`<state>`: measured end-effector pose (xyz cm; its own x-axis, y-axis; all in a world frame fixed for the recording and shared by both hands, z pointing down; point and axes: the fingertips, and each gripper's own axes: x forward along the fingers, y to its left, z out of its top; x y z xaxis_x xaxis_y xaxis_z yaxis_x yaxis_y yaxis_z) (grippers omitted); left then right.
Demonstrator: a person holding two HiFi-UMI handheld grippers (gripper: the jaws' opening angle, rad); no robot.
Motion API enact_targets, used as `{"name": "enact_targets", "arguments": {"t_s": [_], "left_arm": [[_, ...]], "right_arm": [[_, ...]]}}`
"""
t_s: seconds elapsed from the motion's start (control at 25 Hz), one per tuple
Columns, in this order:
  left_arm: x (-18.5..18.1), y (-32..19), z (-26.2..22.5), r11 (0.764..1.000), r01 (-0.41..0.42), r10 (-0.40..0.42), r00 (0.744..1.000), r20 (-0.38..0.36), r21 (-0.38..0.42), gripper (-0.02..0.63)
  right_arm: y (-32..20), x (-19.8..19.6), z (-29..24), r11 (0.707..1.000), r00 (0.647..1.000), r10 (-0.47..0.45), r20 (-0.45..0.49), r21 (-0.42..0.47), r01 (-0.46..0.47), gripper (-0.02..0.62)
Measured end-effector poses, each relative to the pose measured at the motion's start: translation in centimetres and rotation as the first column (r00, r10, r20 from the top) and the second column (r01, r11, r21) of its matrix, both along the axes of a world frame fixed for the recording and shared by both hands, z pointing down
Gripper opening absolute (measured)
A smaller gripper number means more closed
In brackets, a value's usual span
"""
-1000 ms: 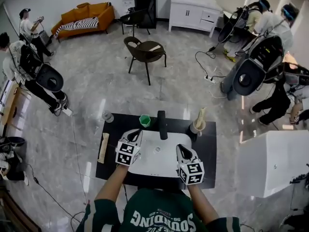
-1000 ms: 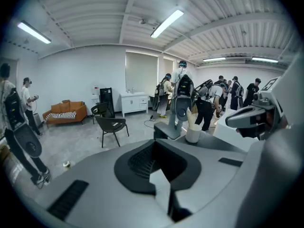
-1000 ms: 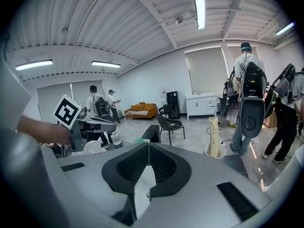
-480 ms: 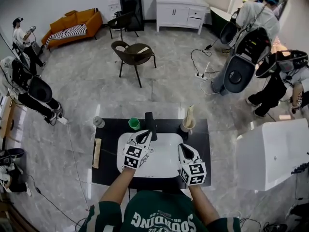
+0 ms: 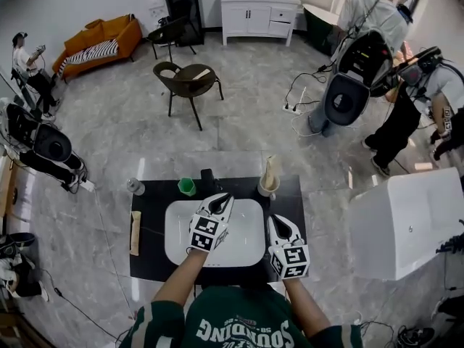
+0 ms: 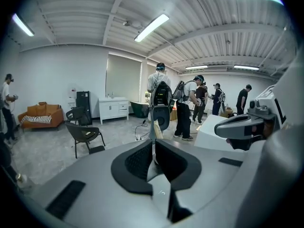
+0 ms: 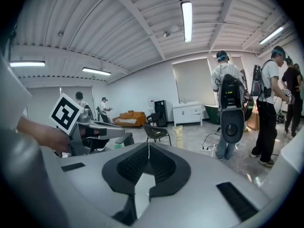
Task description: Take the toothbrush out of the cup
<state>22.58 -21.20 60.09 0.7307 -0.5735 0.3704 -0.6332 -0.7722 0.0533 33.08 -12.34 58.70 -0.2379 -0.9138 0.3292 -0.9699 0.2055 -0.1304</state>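
Observation:
A beige cup [image 5: 267,187] stands at the back right of the black table [image 5: 148,256], with a tall cream item in it; I cannot make out a toothbrush. That cream item [image 6: 156,129] shows just past my left gripper's tips, and again [image 7: 178,136] ahead in the right gripper view. A green cup [image 5: 187,187] stands at the back left. My left gripper [image 5: 224,197] hovers over the white basin [image 5: 181,245], shut and empty. My right gripper [image 5: 275,220] is at the basin's right edge, short of the beige cup, shut and empty.
A black upright fitting [image 5: 208,181] stands behind the basin between the two cups. A grey can [image 5: 135,186] is at the table's back left corner and a long beige strip [image 5: 135,233] lies along its left side. A white box [image 5: 406,227] stands to the right. Several people stand around.
Both grippers have shifted to the right across the table: the left from the basin's left edge to its middle, the right off its right side toward the beige cup.

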Motion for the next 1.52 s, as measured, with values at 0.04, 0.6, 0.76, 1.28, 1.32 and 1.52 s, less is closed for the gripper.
{"name": "enact_targets", "arguments": {"t_s": [0.04,0.6,0.76,1.28,1.32,1.52], "left_arm": [[0.5,-0.1,0.1,1.000,-0.004,0.004,1.000,0.001,-0.002,0.012],[9.8,-1.4,2.4,0.996,-0.068,0.070,0.997,0.025,-0.054,0.080],[12.1,-1.9,2.9,0.996,-0.067,0.069,0.997,0.028,-0.064,0.089],[16.1,-3.6,5.2,0.992,-0.024,0.028,0.999,0.027,-0.122,0.133],[16.2,-3.8,5.3,0.992,-0.020,0.023,0.999,0.027,-0.127,0.135],[16.6,-4.5,5.6,0.989,0.001,0.003,1.000,0.024,-0.150,0.136]], "right_arm": [[0.0,0.4,0.0,1.000,1.000,0.004,0.000,0.000,-0.004,0.041],[0.6,7.1,0.9,0.998,0.999,0.053,-0.005,-0.014,-0.053,0.041],[1.1,9.2,1.1,0.997,0.998,0.070,-0.009,-0.024,-0.070,0.041],[2.2,12.9,1.7,0.996,0.996,0.081,-0.029,-0.041,-0.082,0.041],[2.1,12.9,1.7,0.996,0.996,0.078,-0.033,-0.042,-0.080,0.041],[2.3,13.6,1.5,0.996,0.997,0.074,-0.036,-0.050,-0.075,0.041]]}}
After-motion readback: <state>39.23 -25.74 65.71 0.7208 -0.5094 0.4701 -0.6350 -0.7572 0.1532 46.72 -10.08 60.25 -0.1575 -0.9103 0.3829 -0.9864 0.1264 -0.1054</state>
